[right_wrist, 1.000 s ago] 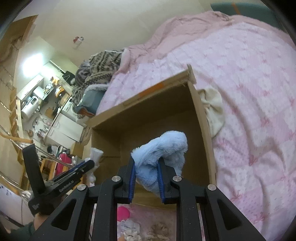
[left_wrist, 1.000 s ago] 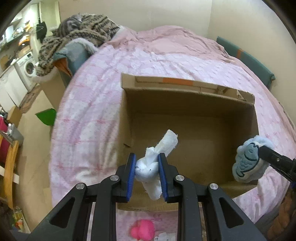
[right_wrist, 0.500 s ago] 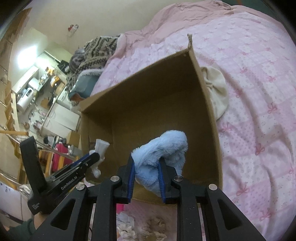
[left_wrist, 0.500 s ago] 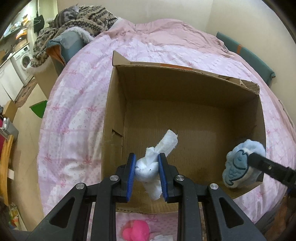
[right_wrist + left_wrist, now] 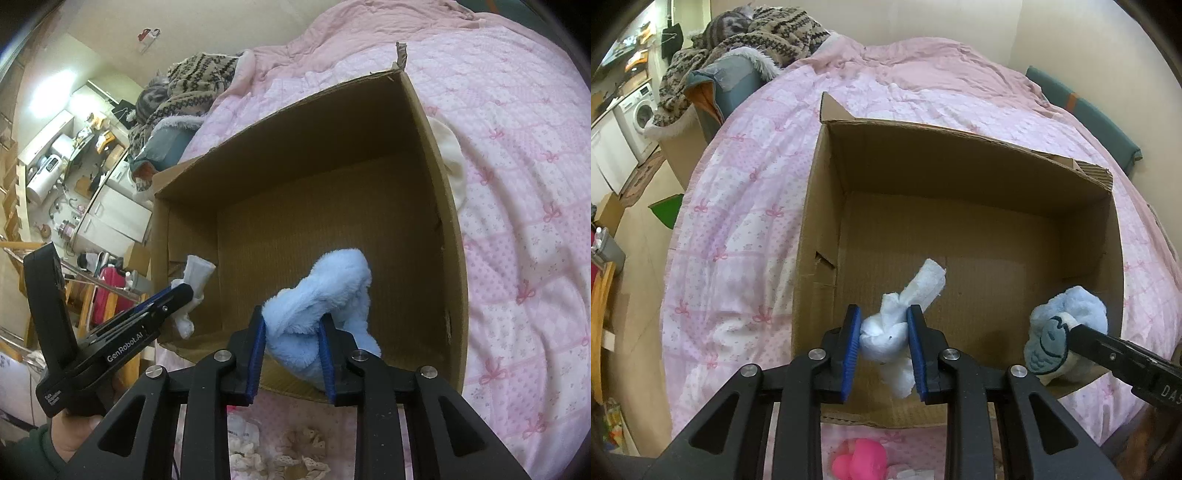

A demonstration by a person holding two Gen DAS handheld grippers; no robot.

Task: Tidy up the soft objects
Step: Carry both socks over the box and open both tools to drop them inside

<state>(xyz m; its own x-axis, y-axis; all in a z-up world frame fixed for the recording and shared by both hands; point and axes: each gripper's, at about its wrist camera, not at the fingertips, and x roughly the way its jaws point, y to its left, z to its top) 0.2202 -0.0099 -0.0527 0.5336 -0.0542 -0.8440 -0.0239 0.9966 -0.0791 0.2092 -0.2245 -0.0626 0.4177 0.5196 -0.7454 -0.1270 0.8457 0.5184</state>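
Note:
An open, empty cardboard box [image 5: 960,155] [image 5: 448,236] sits on a pink quilted bed. My left gripper [image 5: 882,341] is shut on a knotted white cloth [image 5: 892,325] and holds it over the box's near left part. It also shows in the right wrist view [image 5: 177,295] with the white cloth [image 5: 195,275]. My right gripper [image 5: 291,338] is shut on a fluffy light blue plush [image 5: 325,295] above the box's near edge. In the left wrist view the blue plush [image 5: 1060,328] hangs at the box's near right corner.
A pink plush [image 5: 858,459] lies on the bed in front of the box. Lacy beige and white cloth pieces [image 5: 277,454] lie below my right gripper. A cream cloth [image 5: 452,155] lies right of the box. A patterned blanket [image 5: 738,48] is heaped at the far left.
Both grippers have moved forward and over the box with their cloths held. The box now fills more of both views and its floor shows.

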